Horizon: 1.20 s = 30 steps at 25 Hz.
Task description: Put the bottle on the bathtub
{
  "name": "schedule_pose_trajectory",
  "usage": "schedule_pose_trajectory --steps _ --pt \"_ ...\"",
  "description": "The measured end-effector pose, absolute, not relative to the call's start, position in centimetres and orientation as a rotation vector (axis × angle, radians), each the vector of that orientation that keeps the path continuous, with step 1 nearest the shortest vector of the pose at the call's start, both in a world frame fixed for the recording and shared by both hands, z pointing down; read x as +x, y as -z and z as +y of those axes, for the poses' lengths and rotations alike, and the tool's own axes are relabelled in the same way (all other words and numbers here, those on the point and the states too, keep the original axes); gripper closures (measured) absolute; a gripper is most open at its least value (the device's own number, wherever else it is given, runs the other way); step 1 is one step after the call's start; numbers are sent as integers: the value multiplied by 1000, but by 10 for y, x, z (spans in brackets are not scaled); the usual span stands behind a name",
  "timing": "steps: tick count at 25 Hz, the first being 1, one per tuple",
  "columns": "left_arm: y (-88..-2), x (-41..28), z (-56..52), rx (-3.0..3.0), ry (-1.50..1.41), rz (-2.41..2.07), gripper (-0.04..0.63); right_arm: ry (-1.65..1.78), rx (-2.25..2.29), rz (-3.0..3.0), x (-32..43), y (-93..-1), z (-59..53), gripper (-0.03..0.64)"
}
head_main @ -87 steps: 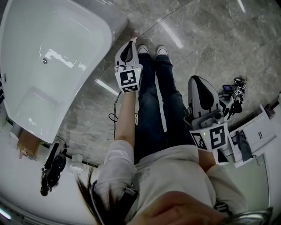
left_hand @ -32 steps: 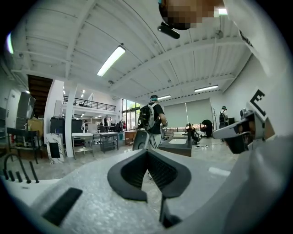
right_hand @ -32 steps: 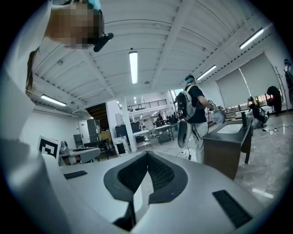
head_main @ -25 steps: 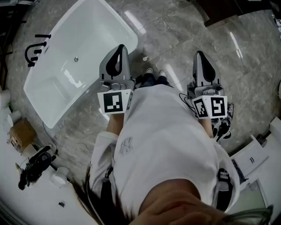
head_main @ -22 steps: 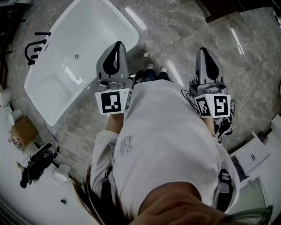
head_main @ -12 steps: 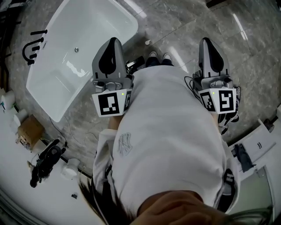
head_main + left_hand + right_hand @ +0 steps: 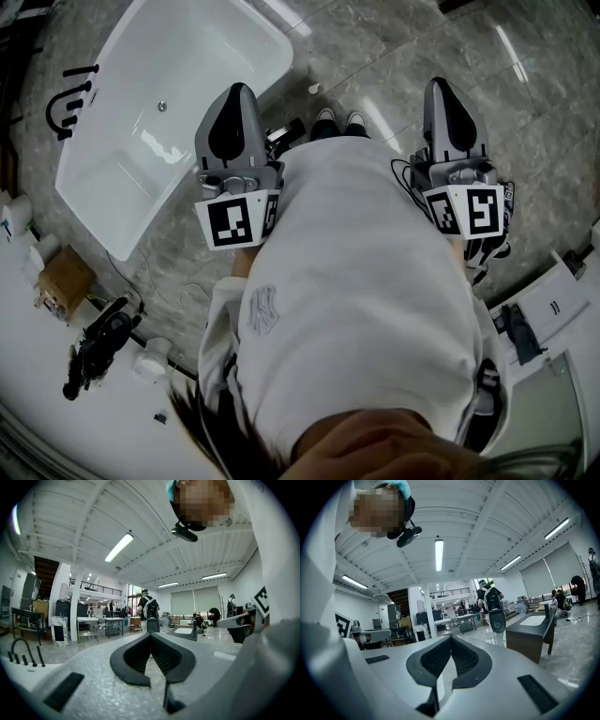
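Left gripper (image 7: pixel 151 634), right gripper (image 7: pixel 451 638) — jaws together, empty — near bathtub (image 7: pixel 122 178)

We stand in an open workshop hall. Around the freestanding bathtub (image 7: pixel 192 66) spreads polished stone floor (image 7: pixel 394 56), and beyond it we see workbenches (image 7: pixel 101 620), a mezzanine (image 7: pixel 91 588) and ceiling strip lights (image 7: pixel 118 547).

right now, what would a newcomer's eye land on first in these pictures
The big white bathtub sits empty at the head view's upper left, on a grey marble floor, with a black faucet beside it at the left. In front of the person, the left tool and right tool are held out level, both shut with nothing between their jaws.
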State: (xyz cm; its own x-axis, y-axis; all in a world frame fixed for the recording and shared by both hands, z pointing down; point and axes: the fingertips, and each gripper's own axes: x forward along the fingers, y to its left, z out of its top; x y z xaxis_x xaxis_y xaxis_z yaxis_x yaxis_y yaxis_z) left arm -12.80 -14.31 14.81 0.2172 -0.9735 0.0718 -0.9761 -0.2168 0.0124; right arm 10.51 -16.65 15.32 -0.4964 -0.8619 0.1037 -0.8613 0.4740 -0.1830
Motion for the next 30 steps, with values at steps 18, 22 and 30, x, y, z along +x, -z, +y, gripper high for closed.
schedule_pose_trajectory --steps 18,22,30 --pt "-152 -127 -140 2393 -81 -1936 581 321 -1561 2702 106 -152 -160 604" --pt "-152 -127 -141 2388 -79 -1935 581 322 -1560 2704 106 -152 -160 604" --pt "-155 -126 -139 2384 -77 -1933 581 326 -1564 2704 108 -154 -159 604"
